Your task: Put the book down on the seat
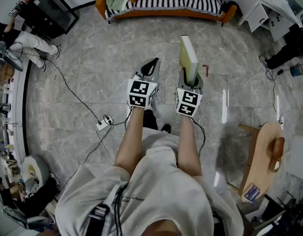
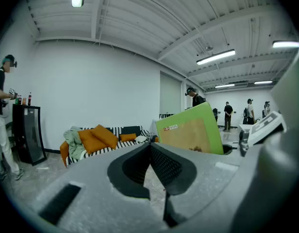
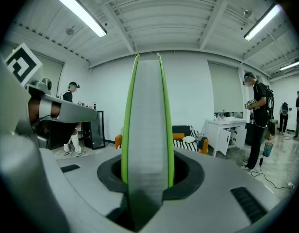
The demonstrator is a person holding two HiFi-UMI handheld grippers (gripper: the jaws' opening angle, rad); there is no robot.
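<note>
The book [image 1: 188, 57], green-covered and fairly thick, stands on end above the floor, clamped near its lower edge by the right gripper [image 1: 189, 82]; the jaws press on both covers, with the page block facing that gripper's camera. The left gripper [image 1: 151, 68] beside it is closed on nothing, tips touching. The striped sofa [image 1: 166, 4] lies well ahead. The book looks stiff and moderately heavy, with smooth covers that could slide. Held so low it seems top-heavy, so a grip nearer the middle looks safer
</note>
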